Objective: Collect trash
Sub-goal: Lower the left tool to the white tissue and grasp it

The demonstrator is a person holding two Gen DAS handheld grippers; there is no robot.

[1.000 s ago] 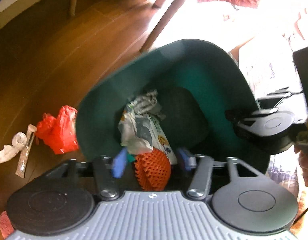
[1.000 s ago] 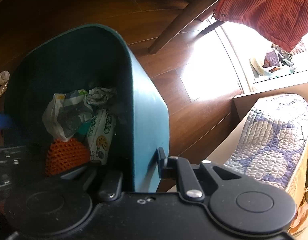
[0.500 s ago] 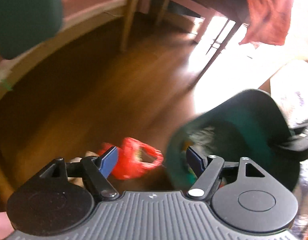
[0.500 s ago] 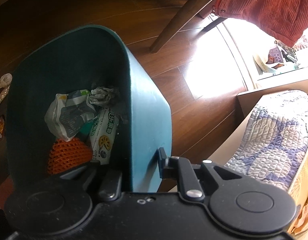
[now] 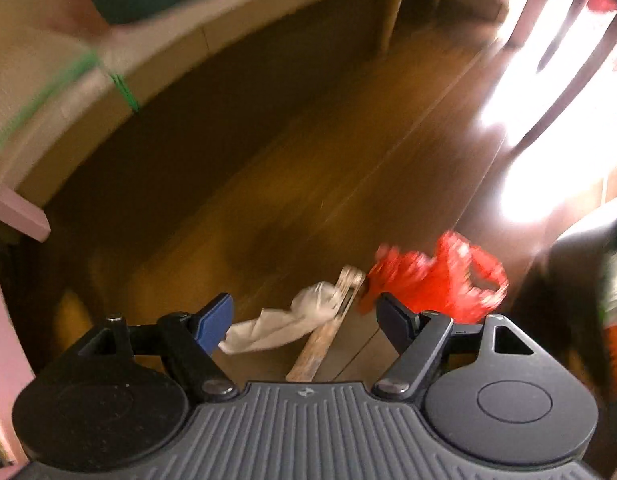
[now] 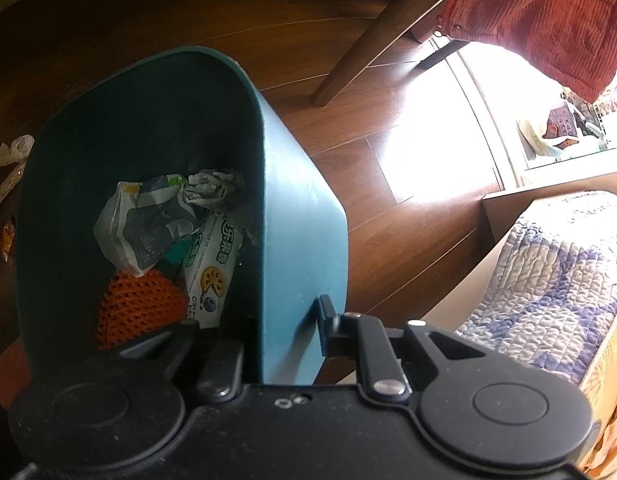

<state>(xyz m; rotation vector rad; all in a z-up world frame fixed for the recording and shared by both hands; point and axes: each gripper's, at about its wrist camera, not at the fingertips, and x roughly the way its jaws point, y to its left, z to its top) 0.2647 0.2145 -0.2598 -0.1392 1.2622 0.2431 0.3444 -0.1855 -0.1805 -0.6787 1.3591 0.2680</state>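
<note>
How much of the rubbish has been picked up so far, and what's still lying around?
Several wrappers and an orange mesh piece already lie in the teal bin, whose wall the right gripper clamps. The left gripper is open and empty. A white tissue, a stick wrapper and a red plastic bag remain on the floor.

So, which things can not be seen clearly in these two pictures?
- Left wrist view: motion blur smears the red plastic bag, white crumpled tissue and long wrapper; any print is unreadable.
- Left wrist view: the bin is blurred and cut by the right edge.
- Right wrist view: the right gripper body hides the bin's near wall and one finger.
</note>
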